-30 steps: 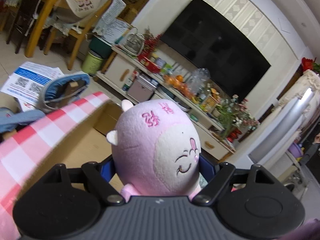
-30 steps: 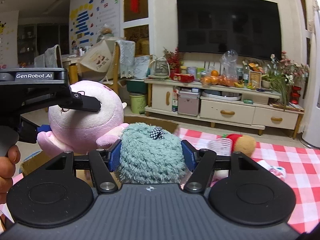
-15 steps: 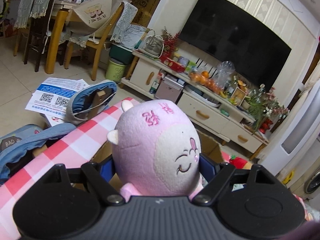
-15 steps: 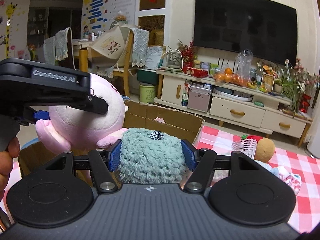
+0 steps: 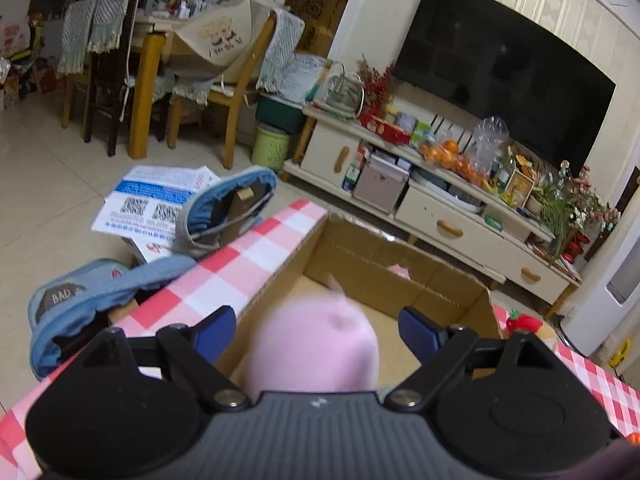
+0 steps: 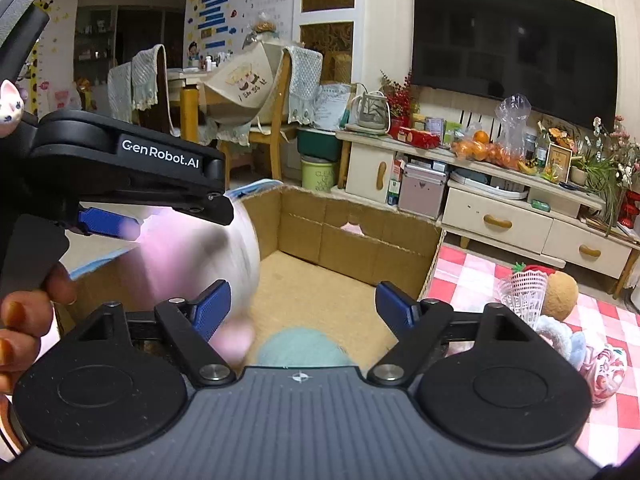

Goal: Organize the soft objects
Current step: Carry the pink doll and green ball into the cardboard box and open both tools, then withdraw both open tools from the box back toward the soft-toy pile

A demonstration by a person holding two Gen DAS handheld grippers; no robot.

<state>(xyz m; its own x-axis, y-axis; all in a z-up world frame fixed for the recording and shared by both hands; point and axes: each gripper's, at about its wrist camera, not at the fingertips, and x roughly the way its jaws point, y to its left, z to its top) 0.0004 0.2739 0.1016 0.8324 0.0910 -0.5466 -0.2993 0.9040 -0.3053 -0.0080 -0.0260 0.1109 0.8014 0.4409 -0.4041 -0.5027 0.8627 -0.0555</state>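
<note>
Over cardboard box (image 6: 340,236), both fingers' jaws opening, clear of blurred plush toys (image 5: 316,352)

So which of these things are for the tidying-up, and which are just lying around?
For the job: pink plush, teal fuzzy toy, cardboard box, soft toys on the checked cloth.

Just lying about: TV, oranges, papers on the floor, chairs.

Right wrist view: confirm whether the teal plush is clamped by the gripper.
No, the teal plush sits clear of both opening pads above the cardboard box.
</note>
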